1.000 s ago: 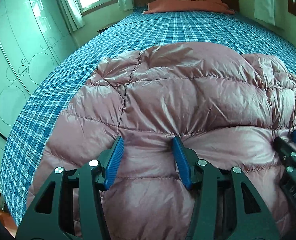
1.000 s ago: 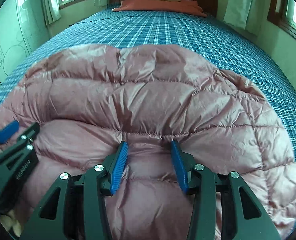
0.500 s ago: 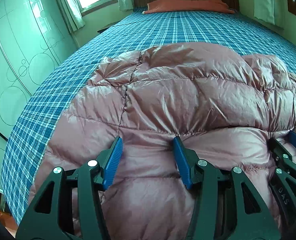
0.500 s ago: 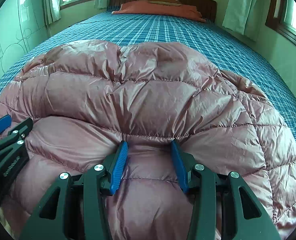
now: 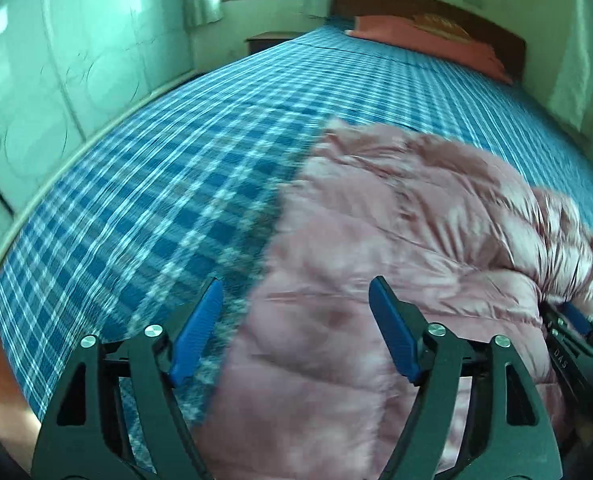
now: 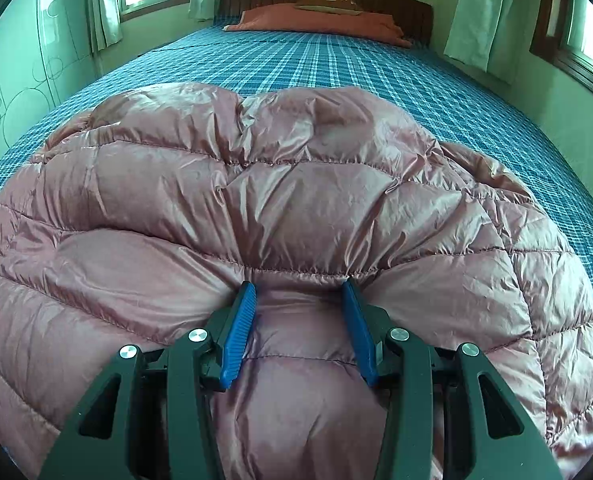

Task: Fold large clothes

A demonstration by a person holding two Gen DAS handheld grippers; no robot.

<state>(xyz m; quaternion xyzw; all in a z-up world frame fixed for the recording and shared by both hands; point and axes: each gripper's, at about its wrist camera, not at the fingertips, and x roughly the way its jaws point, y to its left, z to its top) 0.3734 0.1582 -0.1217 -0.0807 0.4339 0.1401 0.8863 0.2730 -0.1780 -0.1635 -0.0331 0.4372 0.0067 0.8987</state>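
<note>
Both grippers sit at the bottom of their views. Largest in each picture is the bed (image 6: pixel 436 92), its blue plaid sheet running to the upper edge of the frame. On it lies the pink down jacket (image 6: pixel 296 184), filling the lower and middle part of the right wrist view and the lower right of the blurred left wrist view. An orange pillow (image 6: pixel 316 22) rests against the dark headboard at top centre. Pinching a puffed ridge of the jacket between its blue pads is the right gripper (image 6: pixel 298 312). Spread wide, the left gripper (image 5: pixel 296 320) has just been opening its jaws; nothing is clamped between them, and they hang over the jacket's left edge.
</note>
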